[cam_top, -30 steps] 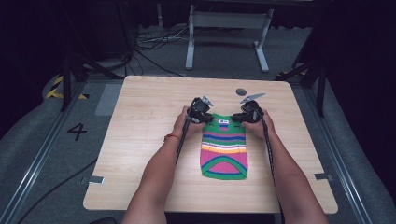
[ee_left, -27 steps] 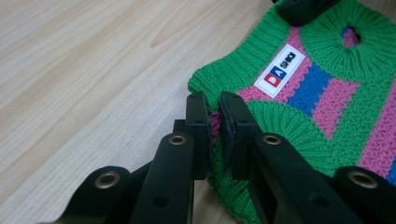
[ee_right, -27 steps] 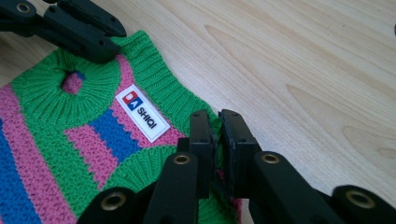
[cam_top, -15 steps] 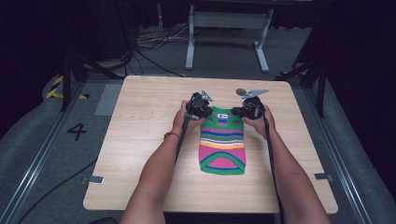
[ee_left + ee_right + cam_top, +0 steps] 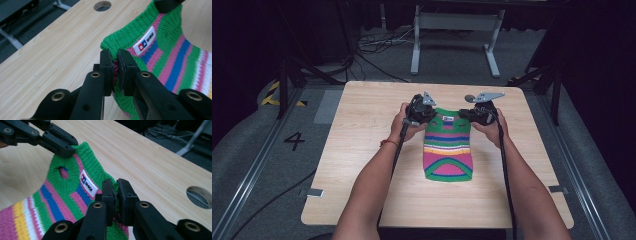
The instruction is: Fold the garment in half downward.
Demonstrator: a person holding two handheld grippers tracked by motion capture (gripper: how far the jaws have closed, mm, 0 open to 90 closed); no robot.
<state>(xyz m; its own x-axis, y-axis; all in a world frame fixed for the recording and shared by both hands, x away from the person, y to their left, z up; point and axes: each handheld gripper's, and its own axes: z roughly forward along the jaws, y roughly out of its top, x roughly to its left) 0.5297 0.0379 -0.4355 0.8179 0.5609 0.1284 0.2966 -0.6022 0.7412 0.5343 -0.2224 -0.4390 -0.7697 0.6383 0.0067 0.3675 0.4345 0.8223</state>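
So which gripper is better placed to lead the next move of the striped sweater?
Neither clearly. The left gripper and right gripper each clamp a corner of the striped sweater's green collar end, level with each other above the table. Probably both move together.

You had one striped knitted sweater on the bench, and it was the only garment there. It carried one white label at the neck and showed one armhole in the right gripper view. You worked with two tools: the left tool and the right tool, one at each shoulder of the sweater near the far edge. Each had two black jaws, four in all. The bench had one round hole near its far edge. Two forearms came in over the near edge.
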